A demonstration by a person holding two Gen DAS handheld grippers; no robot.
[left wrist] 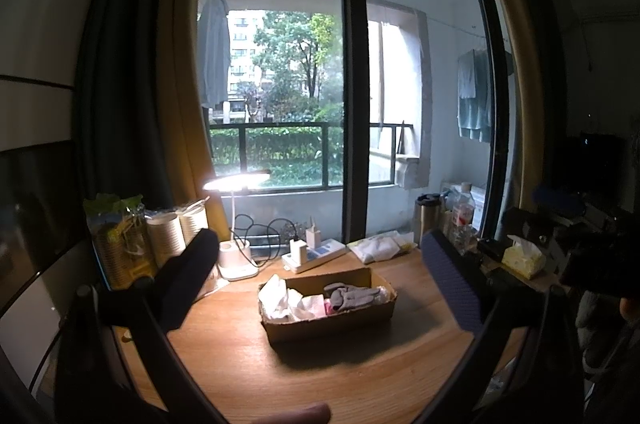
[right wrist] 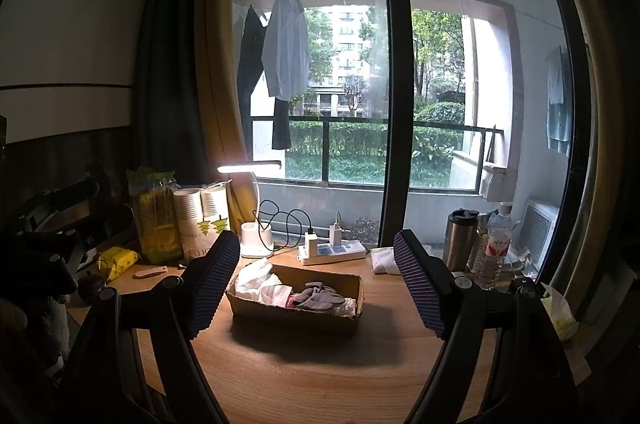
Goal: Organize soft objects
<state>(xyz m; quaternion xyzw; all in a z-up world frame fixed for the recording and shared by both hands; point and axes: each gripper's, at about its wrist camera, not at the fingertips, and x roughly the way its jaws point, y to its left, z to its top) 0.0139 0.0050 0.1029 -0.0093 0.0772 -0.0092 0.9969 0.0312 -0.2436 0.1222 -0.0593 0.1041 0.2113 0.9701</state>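
A shallow cardboard box point(left wrist: 332, 324) sits in the middle of the wooden desk point(left wrist: 320, 380). It holds white cloths point(left wrist: 280, 298), a grey glove point(left wrist: 352, 294) and something pink. The box also shows in the right wrist view point(right wrist: 296, 316), with the grey glove point(right wrist: 320, 296) and white cloths point(right wrist: 260, 280) inside. My left gripper point(left wrist: 320, 272) is open and empty, above and in front of the box. My right gripper point(right wrist: 316, 280) is open and empty, held over the box's near side. A folded white cloth point(left wrist: 380, 244) lies behind the box; it also shows in the right wrist view point(right wrist: 386, 260).
A lit desk lamp point(left wrist: 236, 220), a power strip point(left wrist: 312, 254) with chargers, paper cup stacks point(left wrist: 176, 232) and a plant bag point(left wrist: 116, 244) line the back left. A steel tumbler point(right wrist: 460, 240), a water bottle point(right wrist: 496, 244) and a tissue pack point(left wrist: 524, 256) stand at the right. A window is behind.
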